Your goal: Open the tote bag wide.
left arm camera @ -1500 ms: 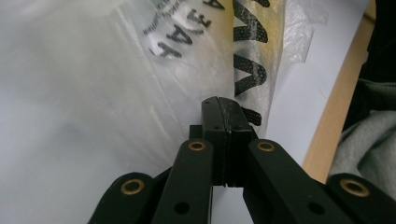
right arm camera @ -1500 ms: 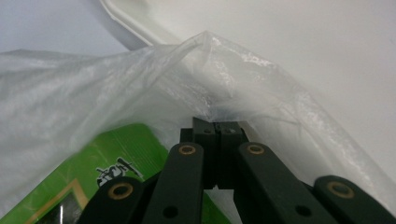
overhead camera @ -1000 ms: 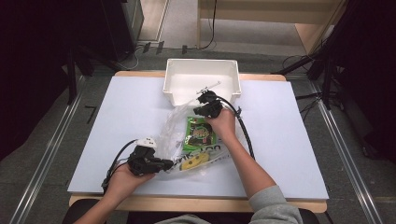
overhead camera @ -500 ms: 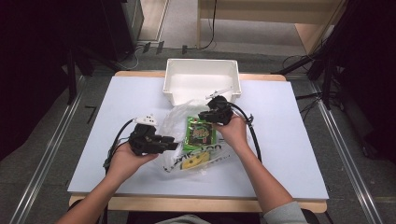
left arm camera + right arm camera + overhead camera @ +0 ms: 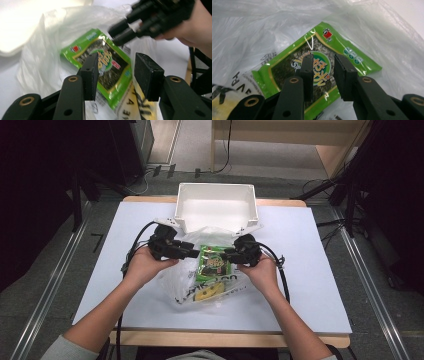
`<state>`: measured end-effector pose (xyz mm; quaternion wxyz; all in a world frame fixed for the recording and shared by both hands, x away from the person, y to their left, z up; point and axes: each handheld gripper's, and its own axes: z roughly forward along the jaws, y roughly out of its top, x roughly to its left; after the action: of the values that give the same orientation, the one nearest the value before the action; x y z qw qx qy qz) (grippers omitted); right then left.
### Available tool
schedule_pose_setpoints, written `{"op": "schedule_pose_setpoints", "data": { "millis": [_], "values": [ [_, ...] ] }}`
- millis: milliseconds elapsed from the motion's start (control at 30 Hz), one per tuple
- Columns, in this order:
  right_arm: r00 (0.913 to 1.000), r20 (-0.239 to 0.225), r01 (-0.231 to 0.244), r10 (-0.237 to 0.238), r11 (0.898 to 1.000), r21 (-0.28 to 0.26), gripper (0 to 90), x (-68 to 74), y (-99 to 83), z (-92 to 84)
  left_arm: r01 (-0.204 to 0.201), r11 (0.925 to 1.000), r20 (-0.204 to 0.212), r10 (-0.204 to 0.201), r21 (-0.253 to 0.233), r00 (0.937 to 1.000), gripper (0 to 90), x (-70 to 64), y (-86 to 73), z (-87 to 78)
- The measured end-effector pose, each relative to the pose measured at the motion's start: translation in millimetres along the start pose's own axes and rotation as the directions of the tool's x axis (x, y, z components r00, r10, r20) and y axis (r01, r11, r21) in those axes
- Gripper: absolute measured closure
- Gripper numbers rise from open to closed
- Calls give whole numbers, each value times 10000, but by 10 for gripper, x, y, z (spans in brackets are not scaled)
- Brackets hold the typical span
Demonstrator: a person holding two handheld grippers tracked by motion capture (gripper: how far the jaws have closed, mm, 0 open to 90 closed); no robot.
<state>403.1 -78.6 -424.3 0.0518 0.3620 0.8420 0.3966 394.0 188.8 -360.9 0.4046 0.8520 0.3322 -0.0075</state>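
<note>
A green seaweed snack packet (image 5: 214,262) lies on a crumpled clear plastic bag (image 5: 186,279) with black lettering at the table's middle. A yellow item (image 5: 206,292) shows through the bag nearer the person. My left gripper (image 5: 194,254) points in from the left and my right gripper (image 5: 226,256) from the right, with the packet between their tips. In the left gripper view the left gripper (image 5: 116,60) stands open over the packet (image 5: 110,67), and in the right gripper view the right gripper (image 5: 324,58) stands open over the packet (image 5: 287,67). Both pairs of jaws have just been opening, with nothing between them.
A white rectangular bin (image 5: 216,187) stands at the back centre, just beyond the bag. The pale table top (image 5: 310,270) spreads to both sides. Black cables trail from both grippers across the table. In the left gripper view the right gripper (image 5: 140,22) hangs at upper right.
The left gripper rose from the bag's near left corner to the packet's left side. The right gripper drew back from the bin to the packet's right side. Both now stand open.
</note>
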Motion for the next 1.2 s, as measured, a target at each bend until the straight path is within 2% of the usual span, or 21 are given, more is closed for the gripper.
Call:
{"op": "schedule_pose_setpoints", "data": {
  "millis": [100,200,400,500,567,600,700,800,900,1033,1200],
  "values": [
    [10000,-66,21,-22,10000,-72,706,33,-60,-51,-79,10000,-56,79,9,10000,577,54,99,63],
    [10000,-75,19,-20,9999,-111,705,53,-113,-92,-132,9999,-352,132,1,9993,613,110,201,111],
    [9997,-176,-197,193,9995,-246,697,68,-224,-167,85,9998,-773,-100,-193,9970,710,227,371,222],
    [9996,-134,-254,249,9991,-329,700,78,-254,-206,23,9994,-981,-56,-339,9952,767,259,472,294],
    [9997,-90,-215,212,9990,-389,707,87,-262,-227,-89,9999,-1210,73,-126,9926,798,279,537,355],
    [9999,-29,-163,162,9989,-446,712,96,-264,-242,-143,9999,-1211,130,-95,9926,850,291,561,387],
    [9999,-2,-127,127,9983,-562,740,111,-268,-285,-122,9997,-1221,144,189,9924,900,339,627,515],
    [10000,-7,-66,66,9980,-631,777,125,-272,-308,92,9994,-1145,-52,346,9934,900,404,635,672],
    [10000,-16,-92,92,9982,-589,789,137,-286,-318,-60,9985,-1288,130,545,9916,900,430,614,809],
    [9999,2,-130,130,9985,-537,793,135,-329,-322,-92,9972,-1263,185,740,9918,900,475,558,971],
    [9998,48,-181,183,9987,-468,795,129,-374,-294,284,9970,-1313,-188,716,9912,900,584,441,1097]
  ]
}}
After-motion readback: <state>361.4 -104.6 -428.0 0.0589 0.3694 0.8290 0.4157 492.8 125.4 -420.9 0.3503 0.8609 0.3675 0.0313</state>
